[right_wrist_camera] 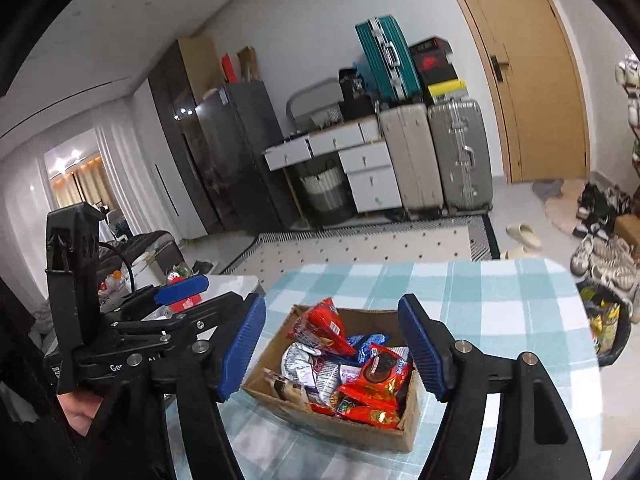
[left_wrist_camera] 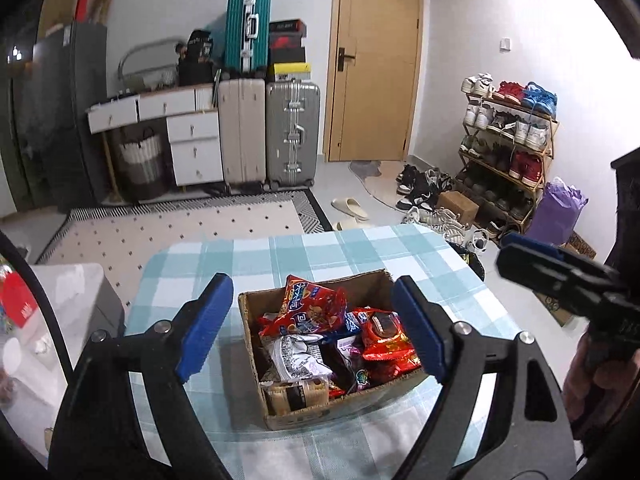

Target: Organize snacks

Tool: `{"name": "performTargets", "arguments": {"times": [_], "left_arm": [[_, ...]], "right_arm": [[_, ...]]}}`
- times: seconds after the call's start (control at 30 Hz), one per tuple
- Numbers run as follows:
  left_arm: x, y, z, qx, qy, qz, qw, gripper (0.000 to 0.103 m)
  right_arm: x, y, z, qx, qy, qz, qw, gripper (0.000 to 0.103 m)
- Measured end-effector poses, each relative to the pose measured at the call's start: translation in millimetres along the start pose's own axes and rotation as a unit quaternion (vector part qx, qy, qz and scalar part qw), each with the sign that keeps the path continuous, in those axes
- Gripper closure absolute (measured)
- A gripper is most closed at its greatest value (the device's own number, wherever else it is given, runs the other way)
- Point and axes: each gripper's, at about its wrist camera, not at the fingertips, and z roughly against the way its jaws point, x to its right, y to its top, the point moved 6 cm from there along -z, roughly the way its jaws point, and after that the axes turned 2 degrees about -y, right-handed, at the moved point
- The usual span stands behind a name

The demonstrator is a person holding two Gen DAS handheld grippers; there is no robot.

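Cardboard box [left_wrist_camera: 256, 360]: raw brown corrugated, matt, edges a bit ragged. Snack packets [left_wrist_camera: 320, 344]: glossy crinkled foil/plastic film, red, blue and silver-white. Worktop [left_wrist_camera: 400, 252]: checked cloth cover, matt weave, teal and white. Fingers [left_wrist_camera: 206, 330]: blue ribbed pads, matt rubber or plastic by the look; black matt plastic arms with bright metal pivot pins. Upper centre of the frame: suitcases [left_wrist_camera: 292, 132], hard ribbed shells with shiny metal trim. Door [left_wrist_camera: 376, 60]: smooth satin wood finish. Rug [left_wrist_camera: 180, 224]: flat woven, matt.
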Motion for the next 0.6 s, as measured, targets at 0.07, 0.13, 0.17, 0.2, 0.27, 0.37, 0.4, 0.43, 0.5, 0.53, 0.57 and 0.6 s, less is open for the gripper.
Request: {"name": "performTargets", "arguments": {"times": [0.07, 0.13, 0.17, 0.2, 0.27, 0.37, 0.4, 0.43, 0.5, 0.53, 0.57, 0.6], "left_arm": [[4, -1, 13, 0.015, 0.016, -0.016, 0.9996, 0.02], [7, -3, 23, 0.026, 0.033, -0.03, 0.9987, 0.018], [9, -6, 27, 0.029, 0.036, -0.034, 0.9983, 0.018], [10, -8, 31, 0.031, 0.039, -0.035, 0.9982, 0.018], [11, -14, 41, 0.032, 0.044, -0.034, 0.998, 0.018], [12, -23, 58, 0.04, 0.042, -0.023, 0.998, 0.018], [12, -26, 65, 0.05, 0.037, -0.018, 0.9979, 0.018], [13, -29, 74, 0.064, 0.031, -0.013, 0.9974, 0.017], [15, -35, 90, 0.081, 0.03, -0.011, 0.9962, 0.01], [14, -38, 95, 0.086, 0.034, -0.011, 0.9957, 0.004], [15, -41, 102, 0.095, 0.041, -0.012, 0.9946, 0.001], [15, -45, 110, 0.103, 0.046, -0.011, 0.9935, 0.001]], "right_arm": [[-3, 0, 18, 0.016, 0.002, 0.005, 1.0, 0.025], [-7, -2, 33, 0.031, 0.003, 0.013, 0.999, 0.019], [-9, -3, 38, 0.036, 0.003, 0.02, 0.999, 0.019], [-12, -4, 44, 0.039, 0.002, 0.031, 0.999, 0.019], [-15, -8, 54, 0.043, -0.006, 0.046, 0.998, 0.019], [-17, -12, 71, 0.055, 0.0, 0.046, 0.997, 0.016], [-19, -14, 78, 0.061, 0.014, 0.045, 0.997, 0.016], [-21, -16, 84, 0.068, 0.024, 0.048, 0.996, 0.016], [-26, -22, 98, 0.085, 0.014, 0.066, 0.994, 0.016], [-29, -26, 103, 0.092, 0.009, 0.076, 0.993, 0.016], [-32, -30, 107, 0.097, 0.007, 0.084, 0.992, 0.015], [-32, -34, 111, 0.101, 0.005, 0.089, 0.991, 0.014]]}}
